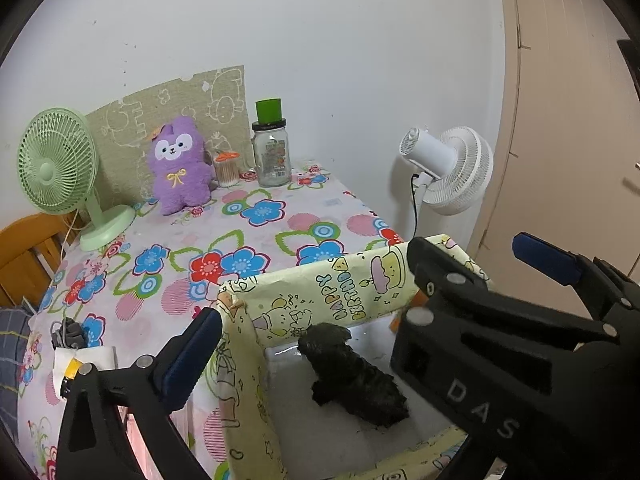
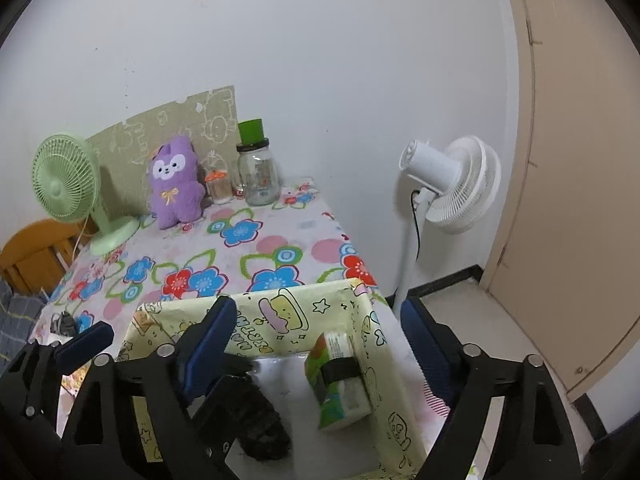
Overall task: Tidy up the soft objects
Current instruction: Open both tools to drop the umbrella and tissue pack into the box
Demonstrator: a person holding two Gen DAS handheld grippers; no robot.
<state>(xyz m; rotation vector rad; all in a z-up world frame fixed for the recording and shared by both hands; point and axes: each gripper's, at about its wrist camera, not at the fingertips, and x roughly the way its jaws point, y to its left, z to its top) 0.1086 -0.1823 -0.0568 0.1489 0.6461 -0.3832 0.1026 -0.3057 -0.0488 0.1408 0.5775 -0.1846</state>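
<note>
While both tools hang over the near right corner of the worktop [image 1: 256, 240], I see a box [image 1: 352, 292] wrapped in pale yellow cartoon paper sitting there, open at the top. Inside it lies a black fuzzy soft object [image 1: 354, 376], resting on the box's white floor toward the left side. My left tool [image 1: 368, 288] is released: its blue-padded fingers [image 1: 200, 340] stand wide, one outside the box's left wall and the other out past its right wall, with nothing pressed between them. My right tool [image 2: 316, 336] is also released, its left finger [image 2: 208, 344] dipping over the box just above the black object without gripping it, its right finger beyond the box's right wall. From the right wrist view I also see a green and white tissue packet [image 2: 340, 384] with a dark band, leaning against the inner right wall of the box, apart from the black object.

At the far end of the worktop a purple plush toy [image 1: 180, 168] sits upright against a beige patterned board [image 1: 176, 112]. Left of it stands a green desk fan [image 1: 60, 168]; right of it a small jar with an orange lid [image 1: 227, 170], then a glass jar [image 1: 272, 152] with a green cup on top. A white standing fan [image 1: 452, 168] stands on the floor to the right of the worktop, near the wall.
</note>
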